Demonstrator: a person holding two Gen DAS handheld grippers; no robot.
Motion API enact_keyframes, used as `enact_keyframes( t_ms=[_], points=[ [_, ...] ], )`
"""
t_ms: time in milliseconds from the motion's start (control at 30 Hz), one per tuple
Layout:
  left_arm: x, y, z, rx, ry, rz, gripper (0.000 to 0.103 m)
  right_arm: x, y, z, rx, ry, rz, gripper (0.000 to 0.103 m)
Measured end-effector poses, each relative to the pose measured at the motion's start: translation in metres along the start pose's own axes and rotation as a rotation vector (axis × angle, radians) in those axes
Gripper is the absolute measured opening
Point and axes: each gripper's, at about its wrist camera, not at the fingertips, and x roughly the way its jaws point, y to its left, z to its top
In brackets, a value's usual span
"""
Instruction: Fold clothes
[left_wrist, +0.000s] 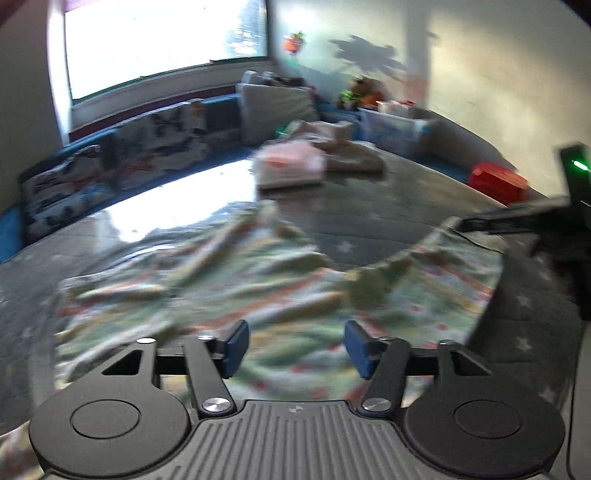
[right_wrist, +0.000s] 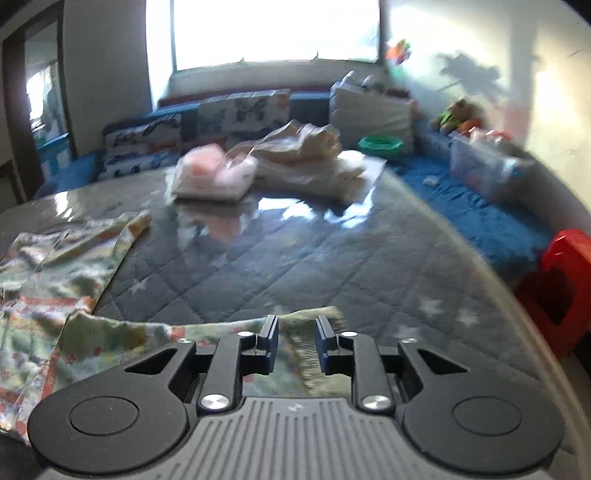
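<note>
A green patterned garment (left_wrist: 258, 280) lies crumpled on the grey quilted bed cover (left_wrist: 369, 206). My left gripper (left_wrist: 295, 347) is open just above its near part, blue pads apart, nothing between them. In the right wrist view the same garment (right_wrist: 55, 266) spreads at the left, and its ribbed cuff end (right_wrist: 303, 332) lies between the pads of my right gripper (right_wrist: 295, 332). The right jaws stand partly open around the cuff, a gap on each side. The right gripper shows in the left wrist view (left_wrist: 517, 218) at the garment's far right corner.
Folded clothes, pink (right_wrist: 218, 173) and beige (right_wrist: 306, 155), are stacked at the bed's far side. Butterfly pillows (right_wrist: 236, 110) line the window wall. A red stool (right_wrist: 561, 280) stands off the right edge, and a clear storage box (right_wrist: 484, 166) and green bowl (right_wrist: 380, 144) sit beyond.
</note>
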Motion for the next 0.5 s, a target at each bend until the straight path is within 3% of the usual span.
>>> enact_keyframes(
  t_ms=[200, 400, 500],
  points=[
    [0.014, -0.029, -0.006, 0.070, 0.031, -0.093, 0.038, 0.025, 0.005, 0.007, -0.013, 0.039, 0.060, 0.024],
    [0.020, -0.051, -0.022, 0.153, 0.057, -0.150, 0.037, 0.015, 0.004, 0.008, -0.046, 0.025, 0.027, 0.028],
    [0.023, -0.054, -0.027, 0.153, 0.070, -0.164, 0.037, 0.002, 0.011, 0.005, -0.064, 0.006, 0.070, 0.037]
  ],
)
